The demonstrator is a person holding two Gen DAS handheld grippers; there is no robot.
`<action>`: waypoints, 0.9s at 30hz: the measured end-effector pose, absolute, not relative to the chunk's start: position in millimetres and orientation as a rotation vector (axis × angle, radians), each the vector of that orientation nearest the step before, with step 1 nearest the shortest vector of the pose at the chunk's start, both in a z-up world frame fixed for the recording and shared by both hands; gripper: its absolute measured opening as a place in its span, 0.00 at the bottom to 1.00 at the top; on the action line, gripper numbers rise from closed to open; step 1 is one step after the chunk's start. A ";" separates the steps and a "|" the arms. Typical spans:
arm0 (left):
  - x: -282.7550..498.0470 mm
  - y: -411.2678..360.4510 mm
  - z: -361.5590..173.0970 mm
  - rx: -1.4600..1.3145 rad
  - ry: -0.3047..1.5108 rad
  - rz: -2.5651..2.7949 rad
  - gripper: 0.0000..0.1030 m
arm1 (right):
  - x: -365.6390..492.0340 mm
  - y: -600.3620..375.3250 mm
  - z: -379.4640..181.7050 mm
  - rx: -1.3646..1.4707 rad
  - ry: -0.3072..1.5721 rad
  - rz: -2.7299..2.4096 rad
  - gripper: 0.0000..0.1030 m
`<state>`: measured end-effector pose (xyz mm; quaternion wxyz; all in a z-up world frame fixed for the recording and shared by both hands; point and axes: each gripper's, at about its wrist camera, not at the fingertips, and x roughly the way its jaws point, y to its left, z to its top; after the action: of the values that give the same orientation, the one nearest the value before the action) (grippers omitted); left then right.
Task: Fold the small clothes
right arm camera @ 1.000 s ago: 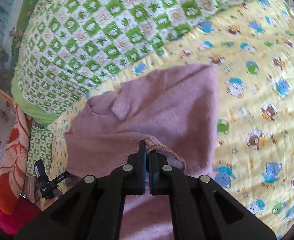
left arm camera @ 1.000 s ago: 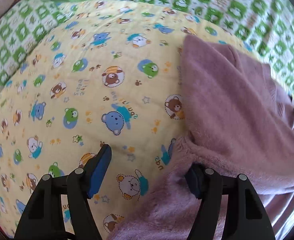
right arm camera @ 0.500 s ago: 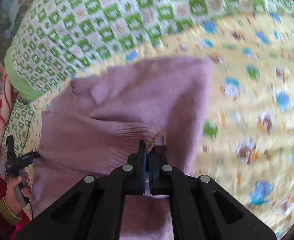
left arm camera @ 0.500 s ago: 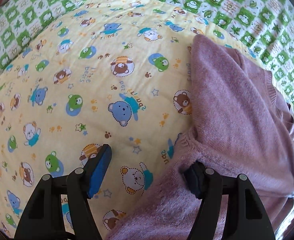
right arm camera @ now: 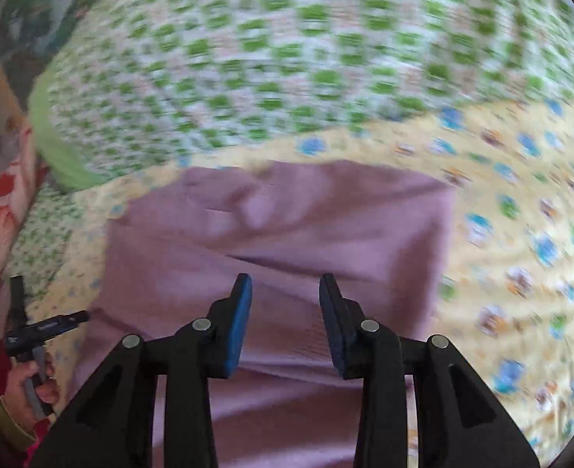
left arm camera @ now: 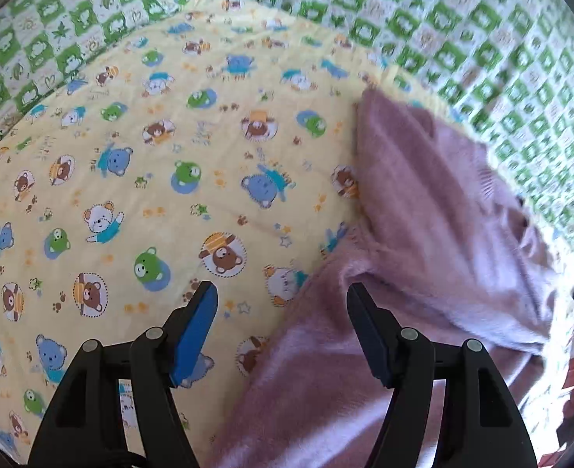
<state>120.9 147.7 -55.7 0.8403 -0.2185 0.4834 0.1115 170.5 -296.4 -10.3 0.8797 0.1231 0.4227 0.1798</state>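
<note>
While the sweater (right arm camera: 287, 241) lies on the yellow blanket (left arm camera: 138, 179) of the bed, a fold is judged to be partly made: in the right wrist view one layer is seen doubled over another, with a ribbed hem edge across the middle. No tidy final shape is shown, so further folds and smoothing are judged to be left. In the left wrist view the sweater fills the area from 2 to 5 o'clock, and the green checked quilt (left arm camera: 462, 39) is seen beyond it at 12 to 2 o'clock.

The right gripper (right arm camera: 285, 284) has just been opening; its jaws are parted about a third of the way, and nothing is pinched between them, the sweater being seen below the gap. Whether the tips brush the knit cannot be told through the blur. The left gripper (left arm camera: 283, 292) is spread wide and grasps nothing; one finger is seen over the blanket, the other over the sweater's edge.
</note>
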 end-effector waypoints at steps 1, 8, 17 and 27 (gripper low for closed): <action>121.4 146.2 -52.3 -0.471 1.015 0.219 0.68 | 177.9 -279.6 -6.3 0.249 0.885 0.426 0.36; 155.4 128.2 -61.1 -0.463 1.043 0.186 0.72 | 254.5 -91.7 0.5 0.122 0.931 0.819 0.48; 182.0 130.6 -93.0 -0.483 1.091 0.085 0.71 | 310.2 55.9 -50.0 -0.028 1.084 0.963 0.55; 190.5 155.2 -97.6 -0.510 1.041 0.098 0.05 | 339.8 58.3 -59.7 0.109 1.022 1.006 0.05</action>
<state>190.5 155.2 -97.6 0.8355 -0.2408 0.4918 0.0464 339.8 58.3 -59.7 0.7526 0.0499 0.4679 0.4607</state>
